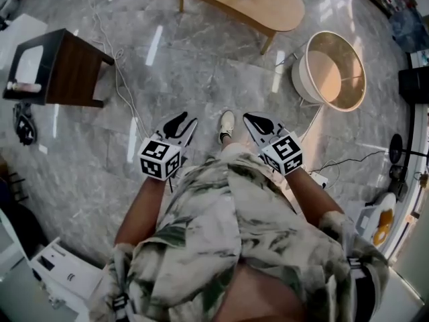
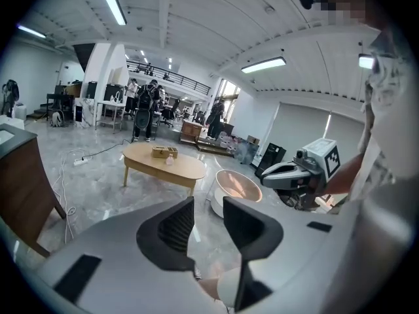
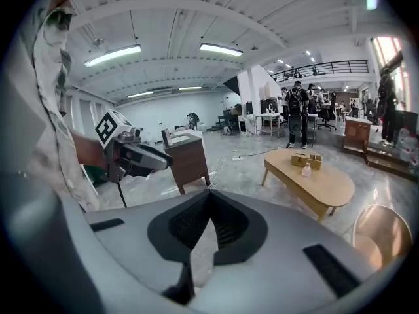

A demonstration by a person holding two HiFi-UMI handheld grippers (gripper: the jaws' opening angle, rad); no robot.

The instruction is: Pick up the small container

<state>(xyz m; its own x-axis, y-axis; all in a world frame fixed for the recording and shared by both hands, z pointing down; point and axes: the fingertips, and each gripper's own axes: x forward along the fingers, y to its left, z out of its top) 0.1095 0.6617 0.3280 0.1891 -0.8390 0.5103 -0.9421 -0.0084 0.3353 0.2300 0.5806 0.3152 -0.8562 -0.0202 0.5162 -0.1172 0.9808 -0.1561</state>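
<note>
Small container [image 3: 306, 169] stood on the oval wooden tabletop [image 3: 330, 187], well apart from both claws. Left claw [image 2: 208, 208] was partly open and empty; right claw [image 3: 209, 198] was closed on nothing.

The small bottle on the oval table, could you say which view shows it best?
The right gripper view: the small bottle looks largest and sharpest there. The left gripper view shows it smaller; the head view, barely, at its top edge.

The right gripper [image 3: 209, 191] has its jaws meeting at their tips, nothing between them. At nine o'clock hangs the left gripper [image 3: 163, 161] (marker cube at its rear). At three o'clock an oval table [image 3: 330, 187] bears a small bottle [image 3: 306, 170].
</note>
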